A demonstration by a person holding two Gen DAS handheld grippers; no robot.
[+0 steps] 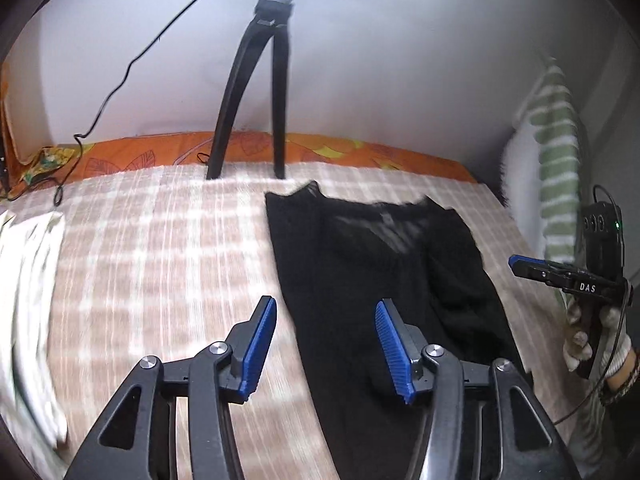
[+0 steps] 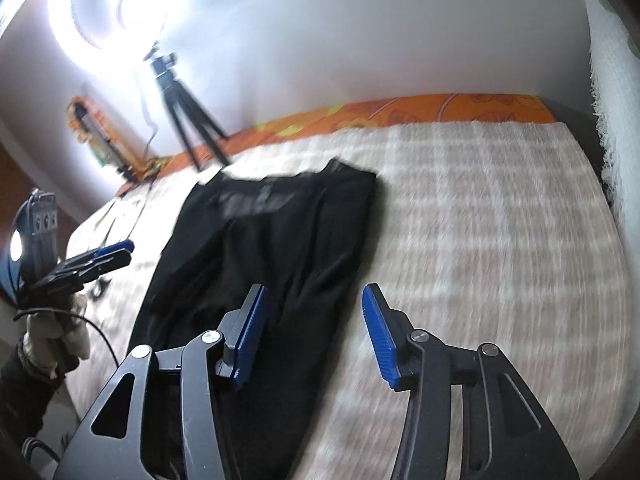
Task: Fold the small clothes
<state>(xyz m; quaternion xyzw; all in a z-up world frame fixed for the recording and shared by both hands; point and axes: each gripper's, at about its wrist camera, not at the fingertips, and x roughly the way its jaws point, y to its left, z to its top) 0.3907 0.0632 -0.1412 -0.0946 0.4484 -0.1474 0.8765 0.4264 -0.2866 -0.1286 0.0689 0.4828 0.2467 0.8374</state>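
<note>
A black garment [image 1: 360,260] lies folded into a long strip on a pink and white checked blanket [image 1: 160,260]. My left gripper [image 1: 326,302] hovers open above the strip's near left edge, nothing between its blue pads. In the right wrist view the same black garment [image 2: 272,240] stretches away, and my right gripper [image 2: 314,288] stands open over its near right edge, one finger above the cloth and the other above the checked blanket [image 2: 480,220]. Each gripper shows side-on in the other's view: the right gripper [image 1: 514,261] and the left gripper [image 2: 128,250], both held by gloved hands.
A black tripod [image 1: 248,80] with a bright ring light stands at the bed's far edge, its cable [image 1: 104,96] trailing left. An orange sheet [image 1: 320,152] borders the wall. White cloth [image 1: 28,280] lies at the left. A green striped cloth [image 1: 556,140] hangs at the right.
</note>
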